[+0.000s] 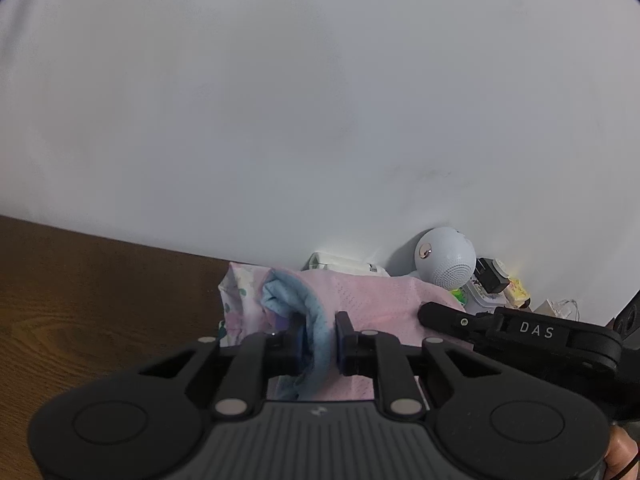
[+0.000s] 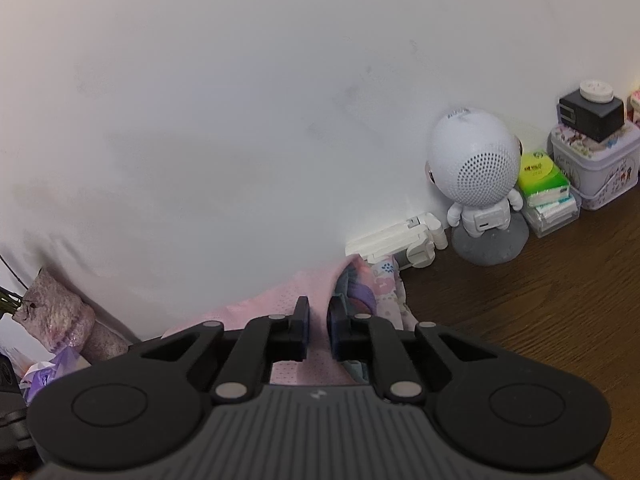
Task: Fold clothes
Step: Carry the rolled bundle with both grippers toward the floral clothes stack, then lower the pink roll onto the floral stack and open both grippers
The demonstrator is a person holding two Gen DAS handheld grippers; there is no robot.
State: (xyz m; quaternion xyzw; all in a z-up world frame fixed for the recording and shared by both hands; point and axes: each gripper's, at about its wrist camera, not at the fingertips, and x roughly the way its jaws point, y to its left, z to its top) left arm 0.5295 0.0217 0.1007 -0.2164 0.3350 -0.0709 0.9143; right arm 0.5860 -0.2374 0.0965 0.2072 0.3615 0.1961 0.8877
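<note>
Left wrist: left tool (image 1: 320,338) clamped on blue trim of pink garment (image 1: 372,300), at the bench's (image 1: 80,300) back edge by the wall. Right wrist: right tool (image 2: 318,330) pinching the garment (image 2: 280,300), near speaker (image 2: 476,172).

Soft even indoor light, faint shadows, heavy fisheye bending, dark corners

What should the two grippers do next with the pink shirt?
Probably let go. The pink shirt looks folded over on the table, with the left gripper and right gripper low, pinching its edge.
</note>
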